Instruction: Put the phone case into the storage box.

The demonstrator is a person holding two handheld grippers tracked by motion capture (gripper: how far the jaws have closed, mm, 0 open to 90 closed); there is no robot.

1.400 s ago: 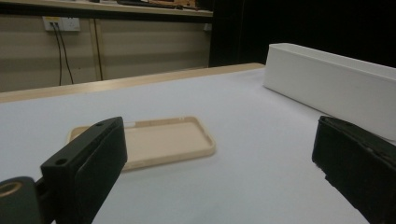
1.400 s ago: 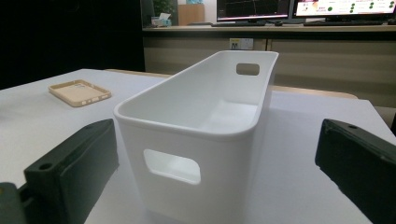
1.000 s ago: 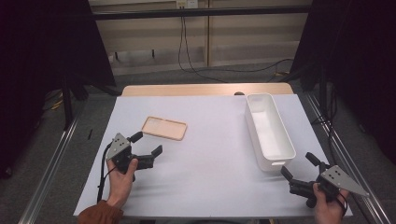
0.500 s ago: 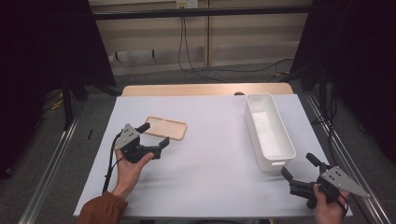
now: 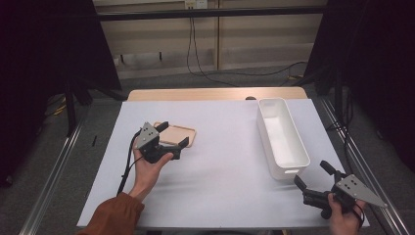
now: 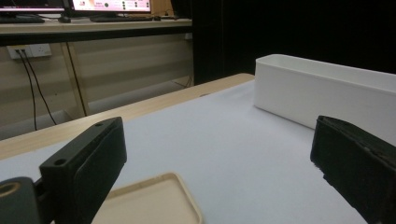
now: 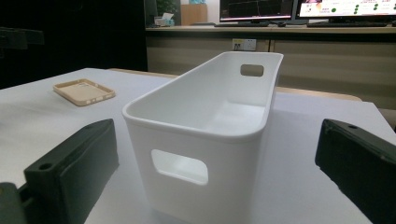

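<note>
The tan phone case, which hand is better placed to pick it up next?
Left. The left tongs hover open right at the tan phone case, jaws either side of its near end. The right tongs are open far off, by the white bin.

Wide bare tabletop point(image 5: 230, 161) between phone case point(image 5: 177, 134) and white bin point(image 5: 283, 138); bin walls block the right side; left tongs point(image 5: 172, 133) straddle case.
</note>
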